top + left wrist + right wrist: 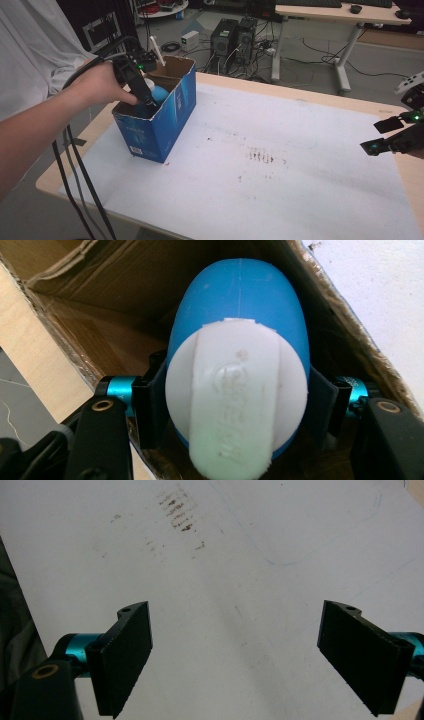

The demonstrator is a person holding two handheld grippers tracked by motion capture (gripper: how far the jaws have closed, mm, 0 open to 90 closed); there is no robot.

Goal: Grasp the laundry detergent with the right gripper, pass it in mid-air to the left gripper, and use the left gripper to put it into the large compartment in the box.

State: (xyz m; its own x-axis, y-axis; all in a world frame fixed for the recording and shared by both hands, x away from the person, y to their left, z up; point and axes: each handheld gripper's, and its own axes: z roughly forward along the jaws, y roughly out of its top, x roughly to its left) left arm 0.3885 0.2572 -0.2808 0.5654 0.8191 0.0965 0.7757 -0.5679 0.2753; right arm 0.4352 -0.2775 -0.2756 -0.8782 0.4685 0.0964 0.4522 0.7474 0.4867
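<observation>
One blue box (170, 120); left claw (235, 405) inside it, clenched around one blue bottle (240, 305). Right claw (235, 655) released, over white mat (240, 555).

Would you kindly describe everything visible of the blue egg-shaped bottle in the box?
The blue egg-shaped plastic bottle has a smooth, glossy, rounded body and a white flip-style cap with embossed lettering too blurred to read. It sits inside the open blue cardboard box at the table's left, cap facing the camera on the left hand-held gripper, whose black jaws press against both of its sides.
</observation>
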